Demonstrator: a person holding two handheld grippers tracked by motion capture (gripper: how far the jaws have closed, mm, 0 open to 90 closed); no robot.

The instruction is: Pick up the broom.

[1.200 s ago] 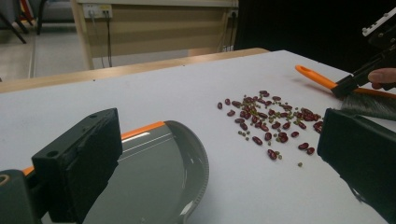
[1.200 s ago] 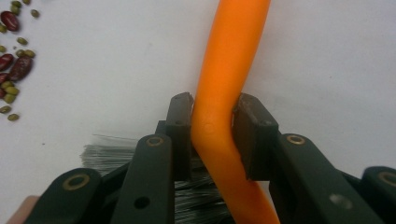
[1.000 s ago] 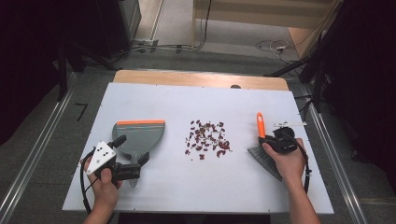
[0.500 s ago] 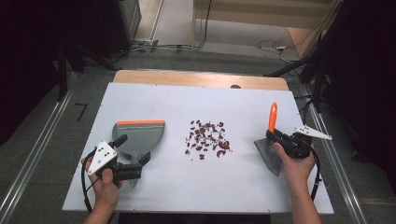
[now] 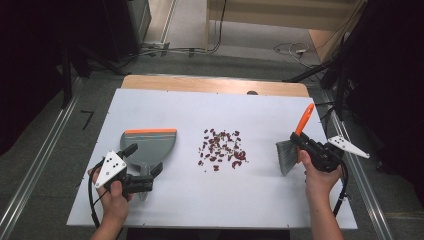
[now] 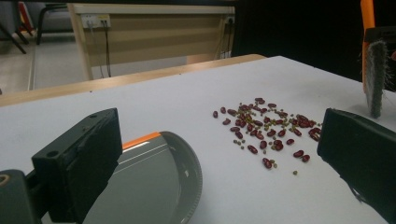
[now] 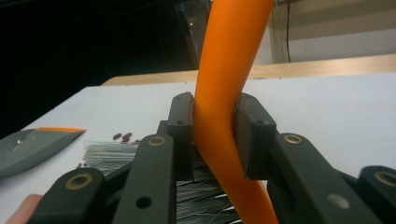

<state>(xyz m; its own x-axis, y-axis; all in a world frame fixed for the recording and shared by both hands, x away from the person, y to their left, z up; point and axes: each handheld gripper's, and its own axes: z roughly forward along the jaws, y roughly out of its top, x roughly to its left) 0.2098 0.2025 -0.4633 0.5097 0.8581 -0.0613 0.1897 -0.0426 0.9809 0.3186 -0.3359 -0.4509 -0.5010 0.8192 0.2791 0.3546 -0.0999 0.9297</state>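
My right tool [image 5: 306, 146], clenched on the orange-handled grey-bristled brush [image 7: 227, 79], has lifted it upright beside the scattered red beans [image 5: 222, 148], ready to sweep; my left tool [image 5: 150, 175] stands released over the grey plastic dustpan [image 5: 148, 147].

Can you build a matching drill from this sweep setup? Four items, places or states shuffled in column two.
Items:
1. dustpan
2. beans
3. brush
4. left gripper

States:
A. scattered mid-table
B. clamped by its orange handle in the right gripper
C. lying flat at the table's left, orange edge away from the person
D. jaws open, by the dustpan's handle

Pairs: 1-C, 2-A, 3-B, 4-D
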